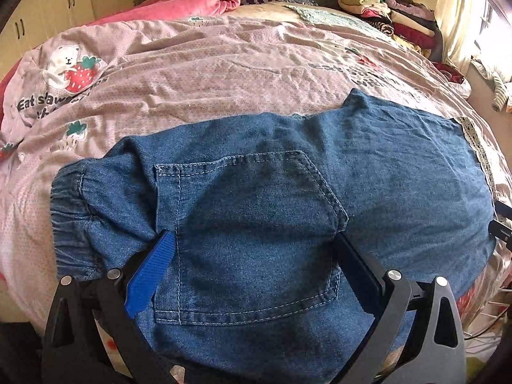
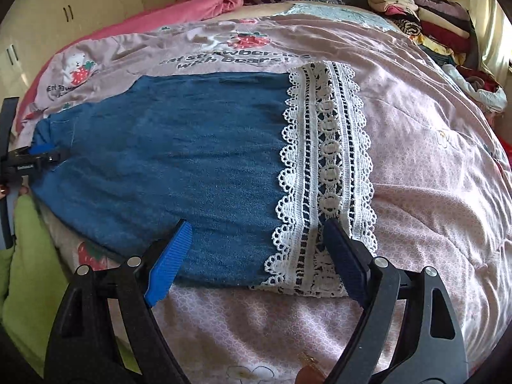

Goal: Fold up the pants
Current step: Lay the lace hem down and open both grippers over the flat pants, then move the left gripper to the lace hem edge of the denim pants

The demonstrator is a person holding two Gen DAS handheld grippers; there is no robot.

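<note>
Blue denim pants [image 1: 400,166] lie flat across the pink bed cover [image 1: 192,64], with the elastic waistband [image 1: 70,211] at the left and a white lace hem [image 2: 326,160] at the right. My left gripper [image 1: 252,238] is open; its fingers rest on the denim either side of the back pocket [image 1: 243,192]. It also shows at the left edge of the right wrist view as the left gripper [image 2: 41,156]. My right gripper [image 2: 257,224] is open, low over the near edge of the leg [image 2: 160,147]. One finger is over denim, the other over lace.
A stack of folded clothes [image 2: 425,9] sits at the far right of the bed. A bunched pink blanket [image 1: 198,0] lies at the far end. Cream wardrobe doors [image 1: 48,6] stand behind on the left. A green cloth [image 2: 25,256] hangs beside the bed's near left.
</note>
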